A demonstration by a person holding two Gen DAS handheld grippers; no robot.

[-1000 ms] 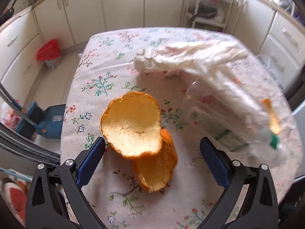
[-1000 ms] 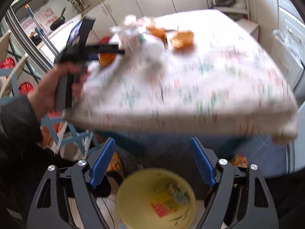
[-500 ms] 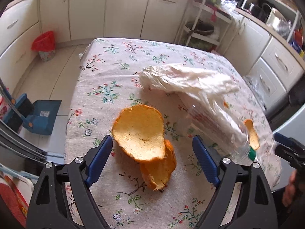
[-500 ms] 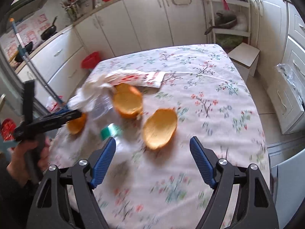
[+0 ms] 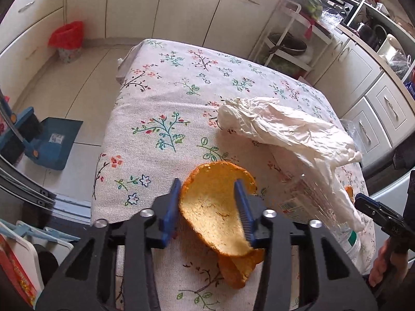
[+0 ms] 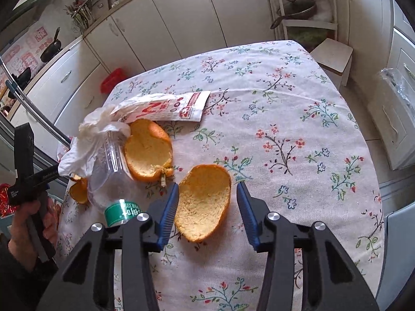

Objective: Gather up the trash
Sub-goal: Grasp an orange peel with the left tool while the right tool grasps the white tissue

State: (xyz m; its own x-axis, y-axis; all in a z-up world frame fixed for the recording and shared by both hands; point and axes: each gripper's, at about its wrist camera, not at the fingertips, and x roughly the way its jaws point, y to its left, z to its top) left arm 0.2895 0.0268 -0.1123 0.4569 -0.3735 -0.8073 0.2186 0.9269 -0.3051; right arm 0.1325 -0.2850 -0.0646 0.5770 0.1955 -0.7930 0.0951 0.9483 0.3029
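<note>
A: Kitchen, white cabinets round the walls, floral-cloth desk [image 5: 155, 119] mid frame. Trash is clustered in the lower right of the left wrist view: big orange peel [image 5: 215, 207], a second peel [image 5: 238, 272] tucked under it at bottom centre, crumpled white bag [image 5: 285, 129] draped over a clear bottle [image 5: 311, 202].

B: Left hand-held gripper [image 5: 207, 207]?

A: Jaws closing, the big peel between them. Left pad looks to be touching the peel's rim; the right pad sits over the inner face, and I can't tell if it's pressing yet. Not calling it a grip.

B: Right one?

A: Right hand-held gripper [image 6: 207, 204] is also closing, straddling a separate peel [image 6: 205, 202] at lower centre of its view. Clear gaps on both sides, so no contact. The bottle's green-labelled neck [image 6: 122, 211] lies just left of its left finger, and a red-and-white wrapper [image 6: 179, 107] sits further up the frame.

B: How to do it well?

A: My read: peel is a thin curved shell, so close gently across the cupped walls rather than crushing it flat. On the left, watch the lower peel; it overlaps and may drag along or drop off the desk edge, which is close. On the right, keep the left finger clear of the bottle neck so it doesn't roll. Lift straight up before swinging away.

B: Bin?

A: A red-lined bin [image 5: 68, 40] stands on the floor, upper left of the left wrist view, well apart from the desk. Can't say it's the target.
</note>
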